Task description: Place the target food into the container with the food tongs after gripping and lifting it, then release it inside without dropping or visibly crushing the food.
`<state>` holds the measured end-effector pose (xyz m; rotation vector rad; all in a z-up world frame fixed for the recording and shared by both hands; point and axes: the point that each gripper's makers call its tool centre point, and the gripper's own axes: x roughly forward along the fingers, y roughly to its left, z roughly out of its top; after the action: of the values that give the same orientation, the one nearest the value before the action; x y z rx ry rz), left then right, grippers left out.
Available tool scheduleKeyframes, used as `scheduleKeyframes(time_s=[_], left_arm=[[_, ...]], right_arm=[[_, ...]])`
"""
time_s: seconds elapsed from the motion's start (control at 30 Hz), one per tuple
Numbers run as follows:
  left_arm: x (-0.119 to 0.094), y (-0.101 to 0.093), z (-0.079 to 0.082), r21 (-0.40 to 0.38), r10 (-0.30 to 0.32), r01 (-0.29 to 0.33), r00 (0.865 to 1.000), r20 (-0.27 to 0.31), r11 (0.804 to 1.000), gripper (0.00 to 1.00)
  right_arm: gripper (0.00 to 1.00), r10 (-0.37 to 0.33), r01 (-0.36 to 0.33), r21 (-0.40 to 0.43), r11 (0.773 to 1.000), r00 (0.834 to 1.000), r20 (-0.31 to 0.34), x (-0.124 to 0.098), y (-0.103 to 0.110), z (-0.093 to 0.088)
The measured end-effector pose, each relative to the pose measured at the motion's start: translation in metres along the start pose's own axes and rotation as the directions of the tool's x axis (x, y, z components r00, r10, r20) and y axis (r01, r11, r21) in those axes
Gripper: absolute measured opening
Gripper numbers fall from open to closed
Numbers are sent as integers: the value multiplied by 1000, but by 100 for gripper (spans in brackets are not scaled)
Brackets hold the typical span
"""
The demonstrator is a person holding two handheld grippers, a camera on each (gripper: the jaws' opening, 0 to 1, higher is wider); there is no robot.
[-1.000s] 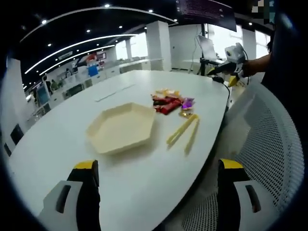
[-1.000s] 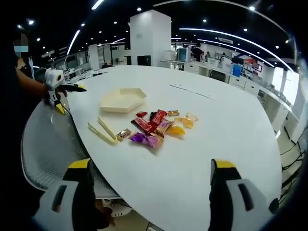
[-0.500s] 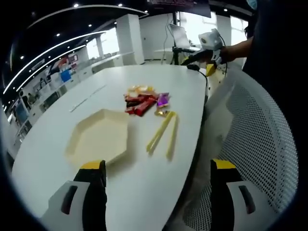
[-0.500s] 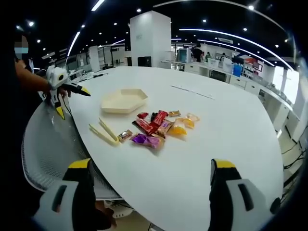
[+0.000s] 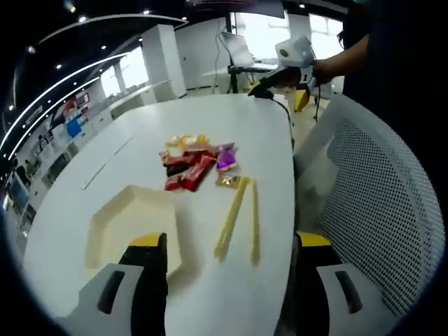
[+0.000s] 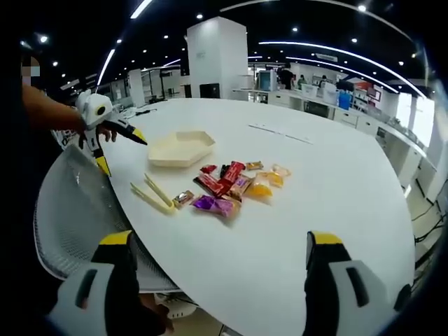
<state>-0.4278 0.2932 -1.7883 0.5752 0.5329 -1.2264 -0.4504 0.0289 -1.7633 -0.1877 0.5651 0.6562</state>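
A pair of yellow food tongs (image 5: 238,217) lies near the white table's edge, beside a cream hexagonal tray (image 5: 126,224). Beyond them sits a pile of wrapped snacks (image 5: 196,157) in red, purple and yellow. My left gripper (image 5: 231,241) is open, with nothing held, hovering low over the tray's near corner and the tongs' near end. In the right gripper view, the left gripper (image 6: 120,150) sits in a hand by the tray (image 6: 180,148), with the tongs (image 6: 154,192) and snacks (image 6: 234,183) nearer. My right gripper (image 6: 220,238) is open, back from the table.
A white mesh chair (image 5: 371,189) stands against the table's edge beside the tongs; the same chair (image 6: 77,210) lies below the left gripper. The right gripper (image 5: 278,94) is held by a hand past the table's far end. Office desks and a pillar stand behind.
My left gripper has moved forward and down toward the tray and tongs; in the right gripper view it has come closer to the tray. The right gripper has barely moved.
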Motion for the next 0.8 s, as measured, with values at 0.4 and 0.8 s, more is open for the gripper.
scheduleKeyframes(time_s=[0.4,0.8], left_arm=[[34,-3,-24,41,-39,42,996,-76,998,48],[51,-11,-35,99,-80,93,989,-126,991,38]], right_arm=[[100,7,-7,20,1000,1000,-4,2,6,-4],[100,3,-2,39,999,1000,-6,1,6,-6]])
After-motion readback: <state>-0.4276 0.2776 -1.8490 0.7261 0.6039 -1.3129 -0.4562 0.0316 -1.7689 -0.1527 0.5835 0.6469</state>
